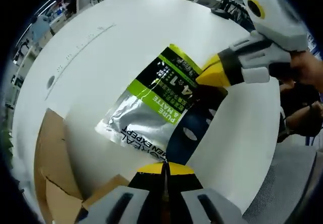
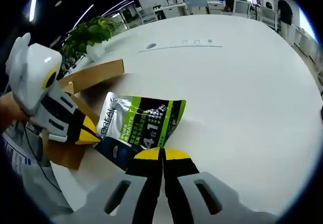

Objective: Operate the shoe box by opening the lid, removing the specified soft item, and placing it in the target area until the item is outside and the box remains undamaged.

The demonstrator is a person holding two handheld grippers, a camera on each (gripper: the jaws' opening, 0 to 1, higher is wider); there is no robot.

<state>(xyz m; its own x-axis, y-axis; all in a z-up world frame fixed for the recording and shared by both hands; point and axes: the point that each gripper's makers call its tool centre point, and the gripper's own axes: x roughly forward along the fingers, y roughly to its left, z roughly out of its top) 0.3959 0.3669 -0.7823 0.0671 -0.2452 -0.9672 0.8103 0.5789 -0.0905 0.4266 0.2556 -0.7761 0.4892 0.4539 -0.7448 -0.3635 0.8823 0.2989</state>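
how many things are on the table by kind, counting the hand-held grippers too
hand-held grippers: 2 (left, right)
pouch: 1
cardboard shoe box: 1
potted plant: 1
total: 5

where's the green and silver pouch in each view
Left gripper view: the green, silver and black soft pouch lies mid-frame on the round white table, between both grippers' tips.
Right gripper view: it lies lower centre, above this view's jaws.
Shared landmark: the brown cardboard shoe box.
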